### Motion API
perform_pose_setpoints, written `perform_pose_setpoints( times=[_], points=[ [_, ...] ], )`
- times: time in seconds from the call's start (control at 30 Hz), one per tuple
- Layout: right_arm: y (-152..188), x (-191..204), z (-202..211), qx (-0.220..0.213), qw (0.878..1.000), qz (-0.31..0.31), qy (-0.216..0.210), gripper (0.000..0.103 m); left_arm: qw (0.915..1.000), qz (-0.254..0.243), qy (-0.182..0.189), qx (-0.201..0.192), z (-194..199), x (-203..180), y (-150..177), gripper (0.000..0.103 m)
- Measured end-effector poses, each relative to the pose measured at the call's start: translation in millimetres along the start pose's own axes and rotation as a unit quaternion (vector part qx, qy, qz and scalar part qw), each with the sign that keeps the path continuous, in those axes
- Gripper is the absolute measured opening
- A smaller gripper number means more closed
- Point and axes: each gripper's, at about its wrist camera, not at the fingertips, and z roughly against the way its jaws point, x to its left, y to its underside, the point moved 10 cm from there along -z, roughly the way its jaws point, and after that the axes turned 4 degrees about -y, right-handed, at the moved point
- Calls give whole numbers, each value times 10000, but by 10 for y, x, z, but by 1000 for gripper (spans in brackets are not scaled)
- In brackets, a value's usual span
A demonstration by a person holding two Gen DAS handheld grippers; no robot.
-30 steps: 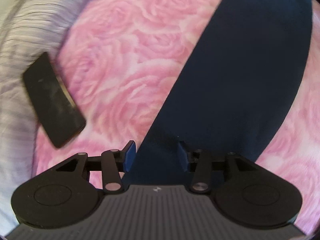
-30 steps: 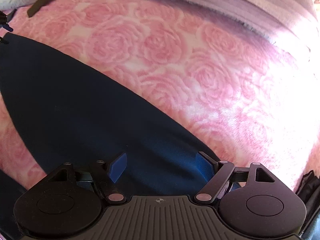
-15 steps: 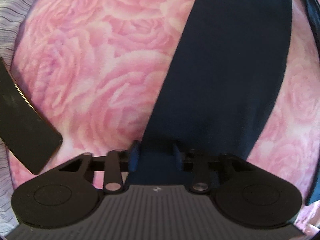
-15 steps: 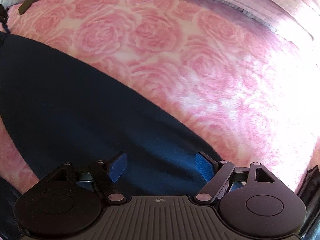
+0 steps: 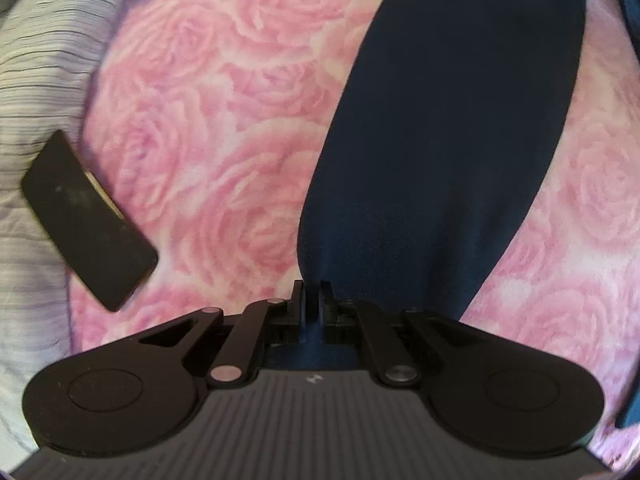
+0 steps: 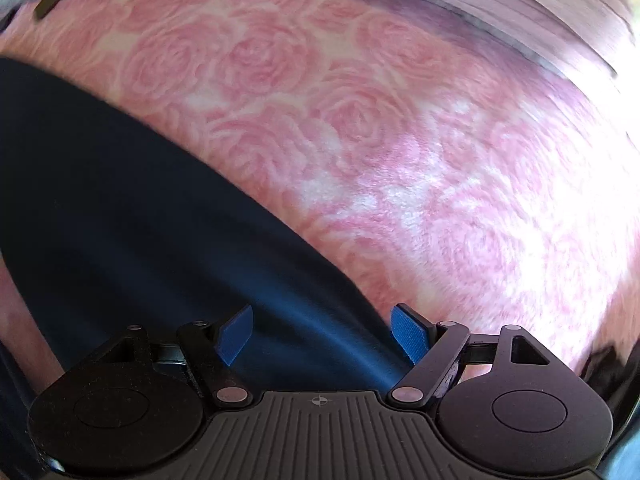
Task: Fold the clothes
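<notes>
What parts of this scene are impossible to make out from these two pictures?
- Dark navy garment: its type and full outline; both views cut it off at the frame edges.
- Cloth edge pinched in the left gripper: hidden by the closed fingers.
- Flat black rectangular object: unidentifiable in the left view, blurred and tiny in the right.
- Pink rose-patterned blanket: washed out by glare in the right view.
- Right gripper: open, contact with cloth unclear.

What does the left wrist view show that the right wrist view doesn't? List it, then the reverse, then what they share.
Only the left wrist view: the left gripper shut on the navy garment, and the black phone seen close, partly on striped bedding.
Only the right wrist view: the right gripper open over the garment, with bright glare at right.
Both: the garment, pink rose blanket, phone and bedding.
</notes>
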Motion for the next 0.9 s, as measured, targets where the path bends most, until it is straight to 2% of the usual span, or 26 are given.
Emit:
perform_pose_setpoints(
  times=[0.13,0.33,0.53,0.6,0.63,0.7,0.77,0.8,0.87,0.9],
  points=[
    [45,-140,-110,177,9990,410,-94,80,9995,91,-301,45,80,-29,-60,3],
    [62,-388,-301,299,9953,562,-727,80,9977,87,-650,146,223,-167,-33,3],
    [-36,-641,-338,-112,9916,-106,-1281,79,9959,42,-843,336,288,-286,-52,3],
    [-50,-701,-305,-307,9875,-389,-1497,70,9951,20,-902,402,306,-327,-61,3],
    [-50,-728,-280,-412,9845,-531,-1623,69,9947,10,-932,436,315,-347,-65,3],
    [19,-785,-296,-422,9842,-655,-1589,69,9938,-11,-991,502,333,-388,-73,3],
    [195,-685,-394,-57,9885,-144,-1502,68,9928,-33,-1050,569,352,-428,-82,3],
    [281,-636,-438,113,9892,114,-1459,64,9923,-41,-1080,601,361,-448,-85,3],
    [423,-508,-471,228,9875,621,-1433,60,9913,-4,-1154,634,379,-480,-83,3],
    [415,-509,-462,200,9873,538,-1478,54,9908,14,-1191,651,388,-496,-81,3]
  ],
)
